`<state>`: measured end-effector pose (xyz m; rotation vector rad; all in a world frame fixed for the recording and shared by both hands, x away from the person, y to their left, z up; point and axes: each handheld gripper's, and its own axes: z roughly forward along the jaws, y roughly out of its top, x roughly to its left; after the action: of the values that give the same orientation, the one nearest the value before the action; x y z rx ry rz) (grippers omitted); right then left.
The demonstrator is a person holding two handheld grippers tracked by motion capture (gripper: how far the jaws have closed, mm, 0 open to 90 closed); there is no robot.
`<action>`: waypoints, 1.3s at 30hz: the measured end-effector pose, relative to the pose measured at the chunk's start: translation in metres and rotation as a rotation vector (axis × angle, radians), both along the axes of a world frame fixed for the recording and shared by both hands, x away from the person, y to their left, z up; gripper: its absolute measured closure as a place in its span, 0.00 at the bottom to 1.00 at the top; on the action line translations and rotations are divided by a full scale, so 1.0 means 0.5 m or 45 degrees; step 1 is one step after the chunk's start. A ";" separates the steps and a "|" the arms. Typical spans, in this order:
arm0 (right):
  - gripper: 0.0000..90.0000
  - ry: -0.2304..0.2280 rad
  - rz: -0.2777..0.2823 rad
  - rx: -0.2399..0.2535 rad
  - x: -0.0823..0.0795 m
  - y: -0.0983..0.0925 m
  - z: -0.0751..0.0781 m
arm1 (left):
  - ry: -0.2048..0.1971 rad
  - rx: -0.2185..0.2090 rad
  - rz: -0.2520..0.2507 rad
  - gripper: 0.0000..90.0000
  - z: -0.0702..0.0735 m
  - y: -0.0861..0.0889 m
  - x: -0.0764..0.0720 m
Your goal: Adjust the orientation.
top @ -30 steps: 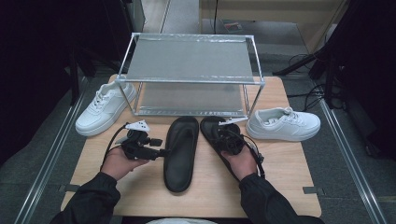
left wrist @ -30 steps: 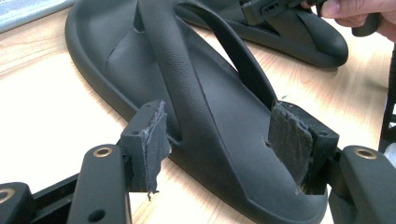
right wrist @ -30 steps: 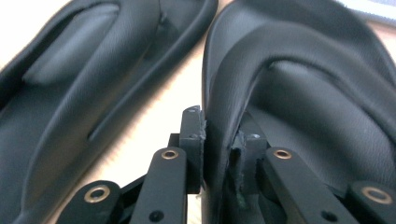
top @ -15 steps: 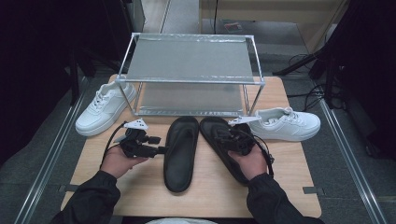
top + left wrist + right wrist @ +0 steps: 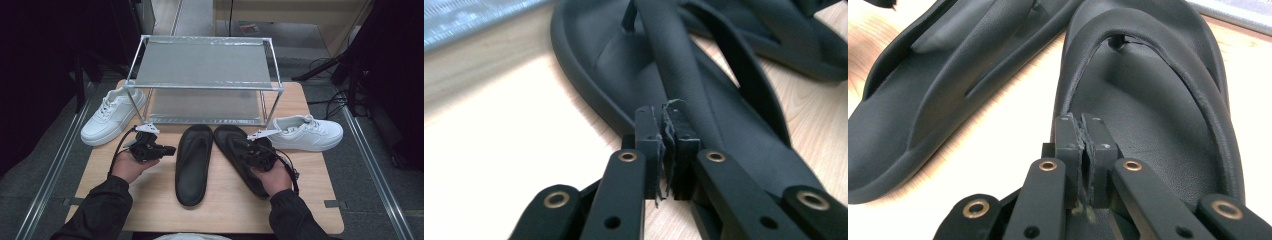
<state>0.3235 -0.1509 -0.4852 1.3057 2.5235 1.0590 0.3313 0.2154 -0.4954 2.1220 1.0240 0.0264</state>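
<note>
Two black flip-flops lie side by side mid-table, the left flip-flop (image 5: 192,165) (image 5: 614,65) and the right flip-flop (image 5: 231,137) (image 5: 1158,125). My left gripper (image 5: 171,149) (image 5: 666,117) sits at the left flip-flop's outer edge. Its jaws have just been closing, and the broad outer strap (image 5: 674,60) runs into the closed tips. My right gripper (image 5: 247,146) (image 5: 1081,125) rests over the right flip-flop. Those jaws have also just been closing, and the thin strap edge leads into their tips.
A two-tier metal rack (image 5: 200,87) stands behind the flip-flops. One white sneaker (image 5: 112,117) lies at its left and another white sneaker (image 5: 307,132) at its right. Bare wooden table (image 5: 150,200) stretches toward the front edge.
The left gripper's jaws went from wide apart to closed beside the left flip-flop. The right hand shifted slightly rightward over the right flip-flop.
</note>
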 end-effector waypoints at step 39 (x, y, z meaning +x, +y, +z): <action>1.00 0.020 -0.005 0.019 0.009 0.013 -0.013 | 0.022 0.094 -0.158 1.00 -0.027 -0.057 0.006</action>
<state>0.3279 -0.1443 -0.4918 1.3276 2.5276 1.0732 0.3344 0.1867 -0.5090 2.2529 0.9121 -0.0145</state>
